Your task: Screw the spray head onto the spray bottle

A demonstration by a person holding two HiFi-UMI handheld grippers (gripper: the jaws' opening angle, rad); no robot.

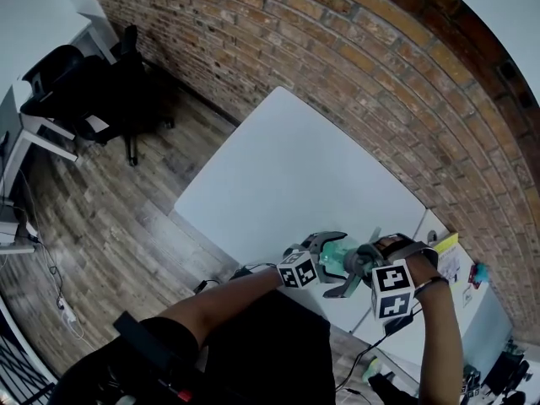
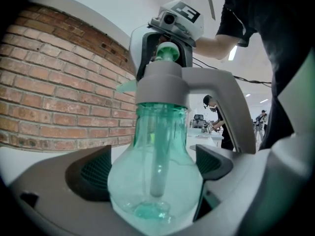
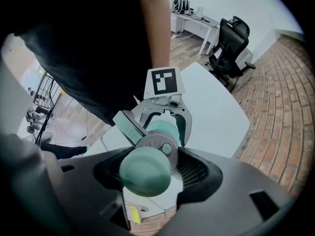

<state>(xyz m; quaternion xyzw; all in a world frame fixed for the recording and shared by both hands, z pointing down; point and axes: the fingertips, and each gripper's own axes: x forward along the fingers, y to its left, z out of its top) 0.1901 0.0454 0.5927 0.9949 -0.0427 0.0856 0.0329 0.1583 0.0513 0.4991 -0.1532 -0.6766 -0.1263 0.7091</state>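
Teal bottle (image 2: 155,181) left-gripped, spray head (image 3: 153,145) right-gripped

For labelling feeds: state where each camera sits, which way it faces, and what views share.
Head view: on the head, steeply down at the table; forearms, left gripper, right gripper show.
Left gripper view: along its jaws, shut on the spray bottle, toward the right gripper.
Right gripper view: along its jaws, shut on the spray head, toward the left gripper.
Shared: all show both grippers.
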